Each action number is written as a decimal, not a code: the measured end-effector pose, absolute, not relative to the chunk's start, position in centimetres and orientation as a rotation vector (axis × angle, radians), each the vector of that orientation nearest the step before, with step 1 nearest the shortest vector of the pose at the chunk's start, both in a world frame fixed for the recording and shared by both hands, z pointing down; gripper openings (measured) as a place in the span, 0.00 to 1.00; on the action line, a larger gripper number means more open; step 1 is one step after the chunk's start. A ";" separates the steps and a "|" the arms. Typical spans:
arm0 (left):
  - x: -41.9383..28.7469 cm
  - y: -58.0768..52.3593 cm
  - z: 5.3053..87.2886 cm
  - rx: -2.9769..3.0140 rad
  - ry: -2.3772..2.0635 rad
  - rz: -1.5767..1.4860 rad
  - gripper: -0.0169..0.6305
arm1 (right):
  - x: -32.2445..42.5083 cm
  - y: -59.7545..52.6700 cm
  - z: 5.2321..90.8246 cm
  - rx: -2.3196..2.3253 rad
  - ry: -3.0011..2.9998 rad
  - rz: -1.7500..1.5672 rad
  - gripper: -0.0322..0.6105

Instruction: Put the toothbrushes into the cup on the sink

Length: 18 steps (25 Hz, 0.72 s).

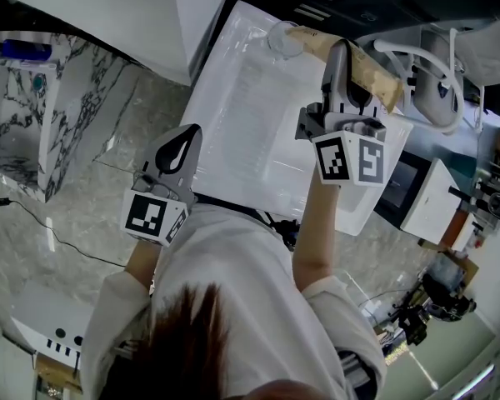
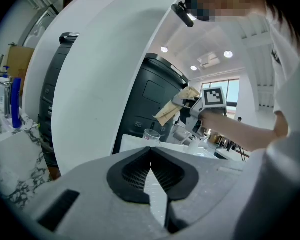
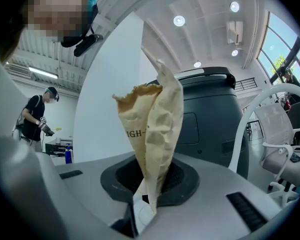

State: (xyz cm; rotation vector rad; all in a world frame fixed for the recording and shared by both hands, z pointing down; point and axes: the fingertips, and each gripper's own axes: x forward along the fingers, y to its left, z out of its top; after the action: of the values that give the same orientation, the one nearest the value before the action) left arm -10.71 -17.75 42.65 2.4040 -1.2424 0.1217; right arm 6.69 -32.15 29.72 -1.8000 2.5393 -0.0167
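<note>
My right gripper (image 1: pixel 342 52) is shut on a tan paper toothbrush packet (image 1: pixel 368 72), which sticks out past the jaws over the far end of the white sink top (image 1: pixel 242 132). In the right gripper view the crumpled packet (image 3: pixel 151 129) stands up between the pads of that gripper (image 3: pixel 149 184). A clear cup (image 1: pixel 283 40) stands on the sink top just left of the packet; it also shows in the left gripper view (image 2: pixel 151 135). My left gripper (image 1: pixel 182 147) hangs at the sink's near left edge, its jaws (image 2: pixel 150 159) shut with nothing in them.
A big black appliance (image 2: pixel 155 99) stands behind the sink. A marble cabinet (image 1: pixel 33 115) with a blue bottle (image 2: pixel 16 103) is at the left. A white chair (image 3: pixel 280 134) stands to the right. Another person (image 3: pixel 37 116) is far off at the left.
</note>
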 end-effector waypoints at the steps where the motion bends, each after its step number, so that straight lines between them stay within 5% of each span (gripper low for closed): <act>1: -10.8 -17.8 42.7 2.405 -1.241 0.123 0.05 | 6.6 -32.3 29.9 -1.797 2.545 -0.013 0.13; 18: -11.6 -18.4 43.1 2.385 -1.243 0.141 0.05 | 6.3 -34.0 34.3 -1.865 2.577 -0.056 0.13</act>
State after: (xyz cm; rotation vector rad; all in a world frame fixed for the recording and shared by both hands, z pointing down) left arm -11.58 -18.38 43.10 2.3850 -1.2427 0.1407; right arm 6.32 -33.97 34.25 -1.8652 2.5774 -0.0561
